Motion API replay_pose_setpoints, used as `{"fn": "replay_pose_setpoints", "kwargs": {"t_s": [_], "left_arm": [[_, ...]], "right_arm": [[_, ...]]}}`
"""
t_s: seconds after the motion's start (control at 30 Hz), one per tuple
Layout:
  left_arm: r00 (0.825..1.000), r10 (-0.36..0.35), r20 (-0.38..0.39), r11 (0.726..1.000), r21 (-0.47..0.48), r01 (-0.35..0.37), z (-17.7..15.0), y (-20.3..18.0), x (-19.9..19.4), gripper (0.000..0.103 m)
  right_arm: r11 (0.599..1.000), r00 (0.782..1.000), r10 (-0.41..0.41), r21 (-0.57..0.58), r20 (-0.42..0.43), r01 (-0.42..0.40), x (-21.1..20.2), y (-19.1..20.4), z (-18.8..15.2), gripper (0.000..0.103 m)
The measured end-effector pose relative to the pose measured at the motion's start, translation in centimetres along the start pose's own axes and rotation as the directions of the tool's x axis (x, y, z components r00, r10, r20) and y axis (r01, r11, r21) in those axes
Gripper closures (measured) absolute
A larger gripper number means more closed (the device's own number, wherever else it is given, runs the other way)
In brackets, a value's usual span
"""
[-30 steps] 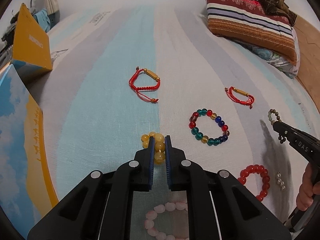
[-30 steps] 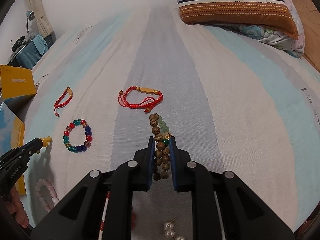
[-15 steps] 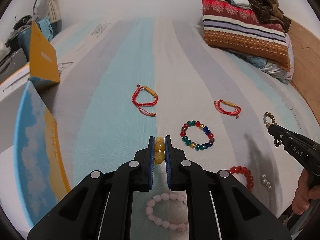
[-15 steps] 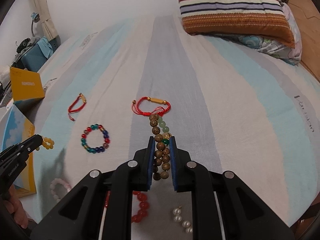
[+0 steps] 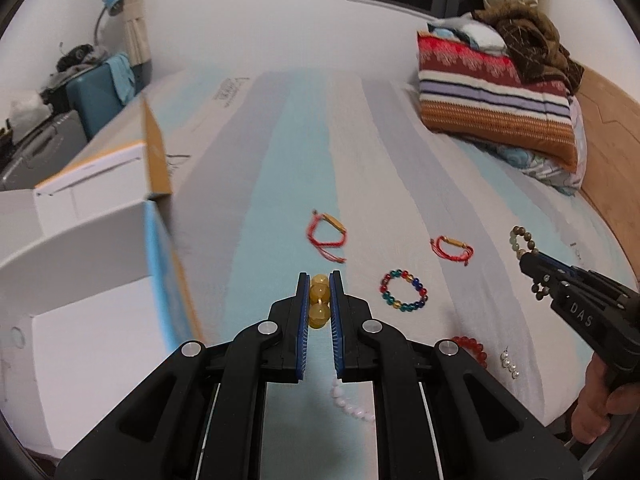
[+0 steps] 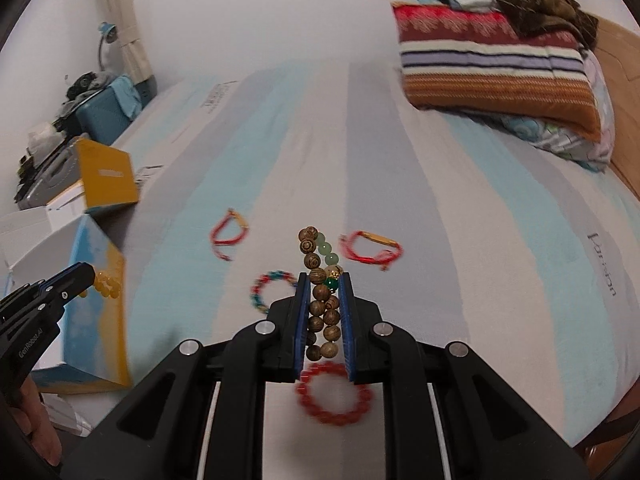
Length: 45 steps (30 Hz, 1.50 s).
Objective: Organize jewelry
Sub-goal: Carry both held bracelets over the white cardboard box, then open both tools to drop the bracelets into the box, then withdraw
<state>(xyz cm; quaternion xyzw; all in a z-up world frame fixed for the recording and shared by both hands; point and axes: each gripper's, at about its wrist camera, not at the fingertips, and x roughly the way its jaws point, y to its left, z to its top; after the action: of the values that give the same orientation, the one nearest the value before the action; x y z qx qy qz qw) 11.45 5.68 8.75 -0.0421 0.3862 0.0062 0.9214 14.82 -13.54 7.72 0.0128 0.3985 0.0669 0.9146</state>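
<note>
- Left claw [image 5: 319, 280] is closed on a yellow bead bracelet [image 5: 319, 303], the beads pinched between its blue pads; the claw is up off the bed [image 5: 280, 168]; in the right wrist view the same claw [image 6: 86, 274] shows at the left edge with the yellow beads [image 6: 106, 284] hanging from its tip, in front of a blue and yellow box [image 6: 94, 308]
- Right claw [image 6: 323, 280] is closed on a wooden bead bracelet [image 6: 322, 320]; its loop, with a few green beads [image 6: 327, 254], sticks out past the fingertips; in the left wrist view this claw [image 5: 530, 260] comes in from the right with the loop [image 5: 522, 240] at its tip, and a hand [image 5: 596, 408] holds its grip
- Lying on the striped bed: two red cord bracelets, one [image 5: 326, 234] near the middle, the other [image 5: 452, 249] to its right; a multicolour bead bracelet [image 5: 404, 290] nearer the camera than both; a red bead bracelet [image 6: 332, 394] just under the right claw; pearls [image 5: 509, 362] beside it; a pink bead bracelet [image 5: 352, 400], partly hidden by the left claw
- An open white box [image 5: 80, 248] stands at the left edge of the bed, with a yellow-sided box [image 5: 156, 152] behind it
- A striped pillow [image 5: 496, 112] lies at the far right of the bed, with brown cloth [image 5: 528, 40] piled on it
</note>
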Motion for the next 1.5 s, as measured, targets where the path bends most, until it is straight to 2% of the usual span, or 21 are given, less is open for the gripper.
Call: {"fn": "replay_pose_setpoints", "kwargs": {"t_s": [0.27, 0.47, 0.83, 1.1, 1.5], "left_arm": [[0.997, 0.07, 0.037, 0.997, -0.045, -0.068, 0.0, 5.5, -4.8, 0.094], [0.988, 0.148, 0.038, 0.984, -0.102, -0.144, -1.1, 11.3, -7.4, 0.094], [0.963, 0.266, -0.038, 0.938, -0.218, -0.268, -5.5, 22.2, -9.4, 0.094], [0.95, 0.291, -0.112, 0.907, -0.284, -0.311, -8.5, 26.9, -8.0, 0.094], [0.942, 0.276, -0.191, 0.899, -0.297, -0.323, -10.8, 28.8, -5.4, 0.094]], "right_arm": [[0.993, 0.997, 0.078, -0.089, 0.028, -0.075, -2.4, 9.2, 0.6, 0.089], [0.976, 0.989, 0.144, -0.168, 0.026, -0.137, -3.2, 16.4, 0.3, 0.089], [0.925, 0.967, 0.252, -0.284, -0.043, -0.254, -2.1, 28.6, -2.5, 0.089], [0.9, 0.954, 0.27, -0.318, -0.129, -0.297, 0.7, 33.5, -5.4, 0.089], [0.904, 0.948, 0.226, -0.315, -0.224, -0.29, 3.9, 35.0, -7.4, 0.09]]}}
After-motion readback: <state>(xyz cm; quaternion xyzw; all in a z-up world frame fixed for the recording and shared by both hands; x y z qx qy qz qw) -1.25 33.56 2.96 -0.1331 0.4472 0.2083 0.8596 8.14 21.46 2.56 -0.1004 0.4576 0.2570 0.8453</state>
